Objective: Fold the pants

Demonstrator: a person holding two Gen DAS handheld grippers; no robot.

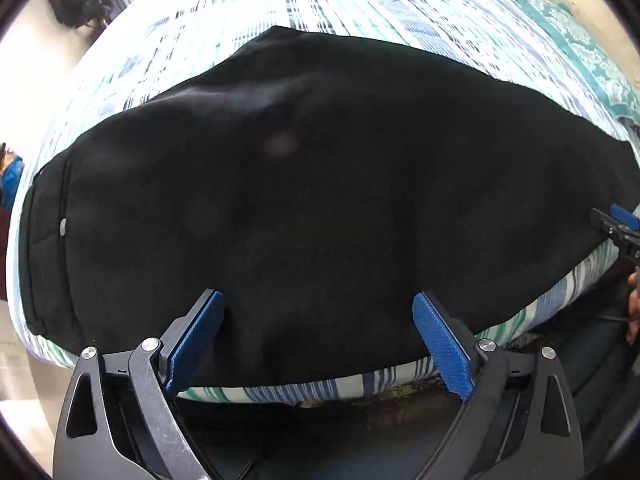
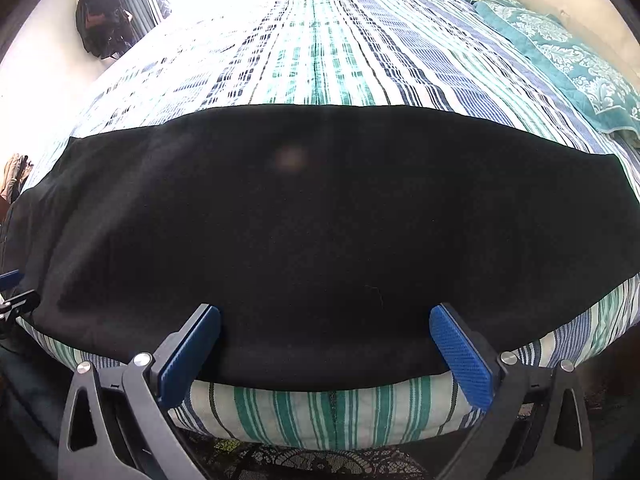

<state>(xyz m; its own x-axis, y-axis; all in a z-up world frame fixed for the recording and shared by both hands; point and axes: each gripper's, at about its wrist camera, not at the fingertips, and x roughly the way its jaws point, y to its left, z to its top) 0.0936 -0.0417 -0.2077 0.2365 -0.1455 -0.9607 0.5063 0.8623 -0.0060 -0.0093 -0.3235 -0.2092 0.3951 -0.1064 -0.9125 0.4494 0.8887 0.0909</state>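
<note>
Black pants (image 1: pixel 320 184) lie flat across the near edge of a striped bed, also in the right wrist view (image 2: pixel 320 220). The waistband with a small button (image 1: pixel 63 226) is at the left end. My left gripper (image 1: pixel 318 340) is open and empty, its blue pads either side of the pants' near edge. My right gripper (image 2: pixel 326 354) is open and empty at the near edge further right. The right gripper's tip shows at the far right of the left wrist view (image 1: pixel 618 226); the left gripper's tip shows at the far left of the right wrist view (image 2: pixel 14 292).
The bed carries a blue, green and white striped sheet (image 2: pixel 320 52). A teal patterned blanket (image 2: pixel 568 52) lies along its right side. A dark bag (image 2: pixel 100 20) hangs on the wall at the back left. The mattress front edge (image 2: pixel 320 412) is just below the grippers.
</note>
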